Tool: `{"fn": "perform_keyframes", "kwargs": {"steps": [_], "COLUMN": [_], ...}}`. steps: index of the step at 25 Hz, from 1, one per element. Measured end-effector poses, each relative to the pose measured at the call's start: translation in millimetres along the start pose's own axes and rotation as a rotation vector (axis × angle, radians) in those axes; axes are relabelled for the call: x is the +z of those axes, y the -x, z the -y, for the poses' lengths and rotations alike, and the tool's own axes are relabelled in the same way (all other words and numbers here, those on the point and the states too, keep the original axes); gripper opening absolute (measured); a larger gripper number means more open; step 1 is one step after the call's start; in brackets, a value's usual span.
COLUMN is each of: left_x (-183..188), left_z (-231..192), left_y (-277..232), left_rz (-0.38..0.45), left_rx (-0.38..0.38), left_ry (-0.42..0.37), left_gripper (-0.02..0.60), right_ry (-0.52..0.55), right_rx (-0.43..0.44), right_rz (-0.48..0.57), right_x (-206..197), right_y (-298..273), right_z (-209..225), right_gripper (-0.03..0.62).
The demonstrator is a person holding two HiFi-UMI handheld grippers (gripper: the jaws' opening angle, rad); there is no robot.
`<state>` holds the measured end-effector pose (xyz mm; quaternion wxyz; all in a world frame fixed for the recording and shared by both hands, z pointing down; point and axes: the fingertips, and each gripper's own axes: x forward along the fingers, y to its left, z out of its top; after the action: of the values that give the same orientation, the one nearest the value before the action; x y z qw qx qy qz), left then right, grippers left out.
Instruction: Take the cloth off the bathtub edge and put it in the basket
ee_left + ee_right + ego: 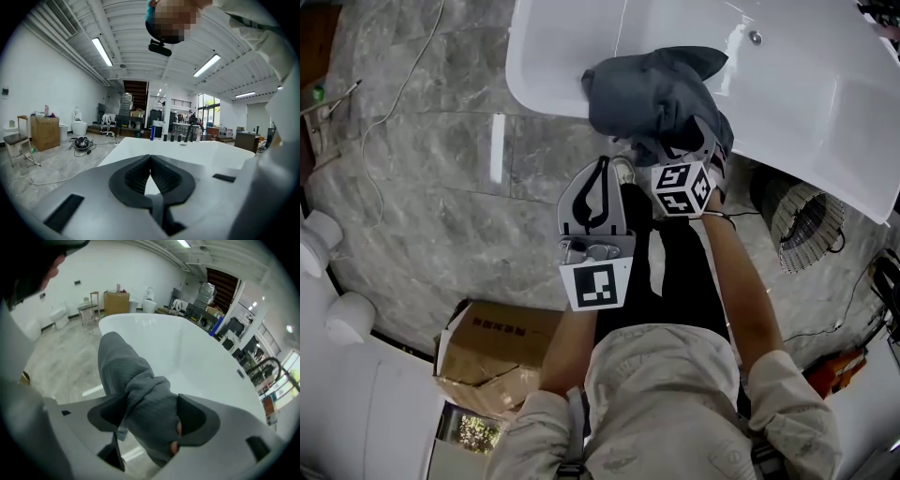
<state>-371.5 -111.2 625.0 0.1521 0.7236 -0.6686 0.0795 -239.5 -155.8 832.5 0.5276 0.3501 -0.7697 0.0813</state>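
Note:
A dark grey cloth (647,94) lies bunched over the near rim of the white bathtub (787,103). My right gripper (694,141) reaches into its lower right side. In the right gripper view the jaws stand wide apart, and a thick fold of the cloth (140,394) fills the gap between them, draped over the bathtub (187,348) rim. My left gripper (598,202) hangs back over the floor below the tub, shut and empty; its tips meet in the left gripper view (150,158). A wire basket (806,225) stands on the floor to the right, below the tub.
The floor is grey marble. An open cardboard box (497,352) lies at lower left, white toilets (319,244) stand at the left edge, and a thin cable (394,94) runs across the upper left. An orange tool (839,368) lies at lower right. The person's shoe (623,171) is by the tub.

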Motion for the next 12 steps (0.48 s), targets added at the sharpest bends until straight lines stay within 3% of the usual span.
{"fn": "perform_keyframes", "kwargs": {"steps": [4, 12], "left_x": [2, 17], "left_z": [-2, -10], "left_y": [-3, -2], "left_rz": [-0.004, 0.005], "left_rx": [-0.004, 0.003], "left_ry": [-0.002, 0.008], "left_gripper": [0.003, 0.003], "right_ry": [0.084, 0.205], "right_rx": [-0.049, 0.029], "right_rz": [-0.031, -0.005], "right_x": [-1, 9], "right_y": [-2, 16], "right_z": [3, -5], "right_gripper": [0.290, 0.173]}}
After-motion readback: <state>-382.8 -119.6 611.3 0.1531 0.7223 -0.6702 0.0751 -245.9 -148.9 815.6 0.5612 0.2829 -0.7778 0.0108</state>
